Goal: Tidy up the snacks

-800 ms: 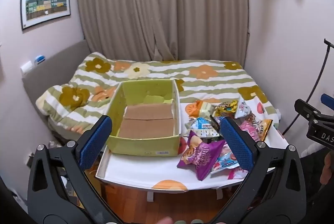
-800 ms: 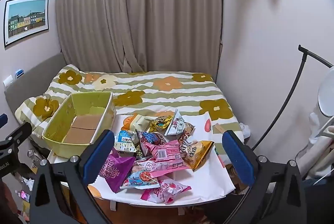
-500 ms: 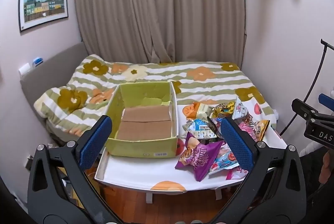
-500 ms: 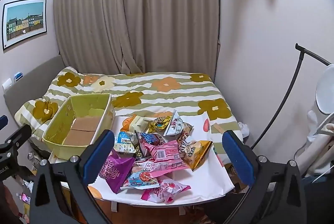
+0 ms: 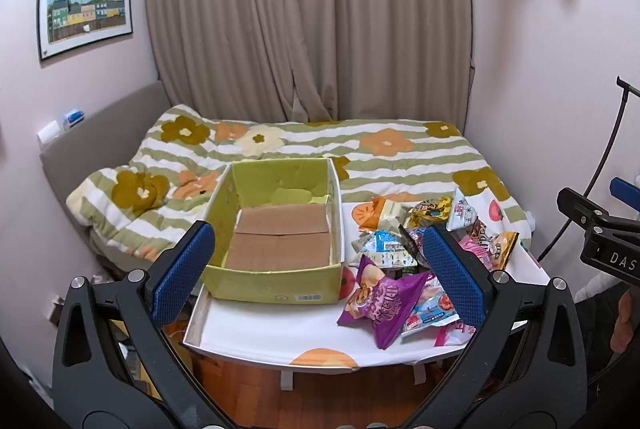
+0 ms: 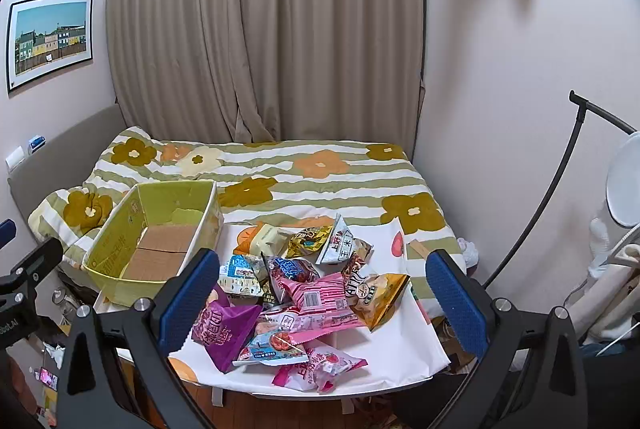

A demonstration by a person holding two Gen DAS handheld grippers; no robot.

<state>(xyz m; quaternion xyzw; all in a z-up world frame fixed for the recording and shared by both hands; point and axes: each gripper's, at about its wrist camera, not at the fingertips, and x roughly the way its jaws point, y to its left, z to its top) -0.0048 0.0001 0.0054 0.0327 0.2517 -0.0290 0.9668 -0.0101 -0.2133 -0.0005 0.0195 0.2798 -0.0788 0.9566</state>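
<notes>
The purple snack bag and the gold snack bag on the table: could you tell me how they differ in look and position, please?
The purple snack bag lies at the pile's near left edge, closer to the green box; the gold snack bag lies at the pile's right edge. The purple one stands puffed in a wedge with nothing on it, while the gold one lies flatter, partly under a pink packet. Both are sealed and on the table, outside the box.

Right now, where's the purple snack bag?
In both wrist views the purple snack bag lies at the pile's near-left edge on the white table, just right of the green box.
</notes>
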